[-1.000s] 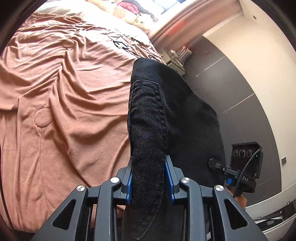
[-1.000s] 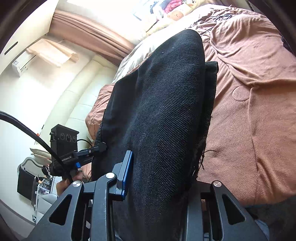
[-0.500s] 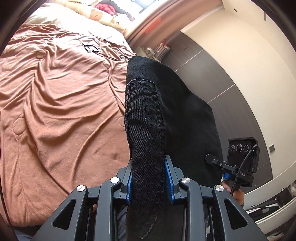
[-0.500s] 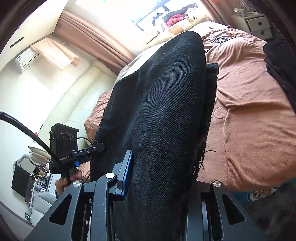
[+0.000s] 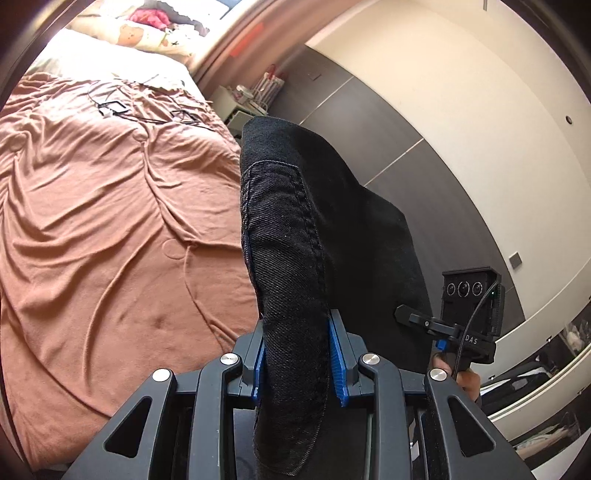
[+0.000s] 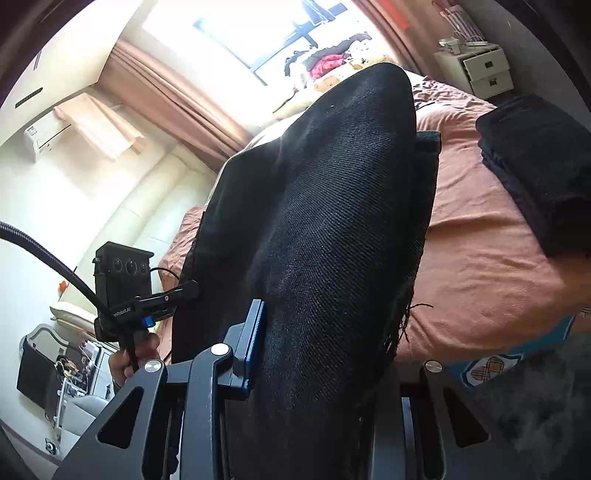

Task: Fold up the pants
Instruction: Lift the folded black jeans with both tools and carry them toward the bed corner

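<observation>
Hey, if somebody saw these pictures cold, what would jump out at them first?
The black denim pants fill the middle of both views, clamped in the left gripper and the right gripper. Behind them spreads a wrinkled rust-brown bedspread, with a stack of folded dark clothes on its right side in the right wrist view.

Bed (image 5: 110, 221) in rumpled pink sheet, folded black clothes (image 6: 535, 173)

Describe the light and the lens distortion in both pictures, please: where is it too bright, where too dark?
Right wrist view: the window is blown out to white, and the black pants keep only faint weave detail. Left wrist view: the pillow end of the bed is overexposed, the wall lines bend from the fisheye, and the corners are black.
</observation>
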A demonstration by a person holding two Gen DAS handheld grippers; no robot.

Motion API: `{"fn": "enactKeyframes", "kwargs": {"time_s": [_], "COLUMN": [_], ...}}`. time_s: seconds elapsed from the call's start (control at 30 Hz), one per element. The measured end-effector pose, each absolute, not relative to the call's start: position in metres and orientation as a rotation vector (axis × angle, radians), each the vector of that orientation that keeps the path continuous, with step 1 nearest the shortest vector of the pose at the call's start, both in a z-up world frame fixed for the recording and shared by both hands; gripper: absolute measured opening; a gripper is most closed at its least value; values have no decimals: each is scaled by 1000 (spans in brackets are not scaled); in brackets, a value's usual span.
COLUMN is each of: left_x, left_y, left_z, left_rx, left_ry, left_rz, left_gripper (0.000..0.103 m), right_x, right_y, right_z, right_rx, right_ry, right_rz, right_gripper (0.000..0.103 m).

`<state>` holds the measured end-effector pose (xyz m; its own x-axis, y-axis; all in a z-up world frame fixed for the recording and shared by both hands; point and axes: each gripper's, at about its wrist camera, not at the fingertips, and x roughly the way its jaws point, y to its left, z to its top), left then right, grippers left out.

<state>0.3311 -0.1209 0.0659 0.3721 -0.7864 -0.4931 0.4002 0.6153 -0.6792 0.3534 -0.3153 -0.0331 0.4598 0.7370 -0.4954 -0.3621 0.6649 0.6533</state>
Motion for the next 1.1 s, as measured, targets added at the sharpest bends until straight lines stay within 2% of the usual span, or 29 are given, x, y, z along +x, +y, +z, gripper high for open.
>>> {"fn": "enactKeyframes", "kwargs": {"time_s": [0.33,1.1], "left_x": [352,464], "left_y": [-190,-326], "left_z": [72,50], "left_rx": [-482,-472], "left_ry": [885,935], "left_rz": [-857,-931], "left_gripper": [31,31], "right_x": [351,427], "right_y": [-366,-420], "right_z": [-16,32], "right_rx": [445,259], "right_ry": [813,862], "right_rz": [703,676], "right_gripper": [29,29]}}
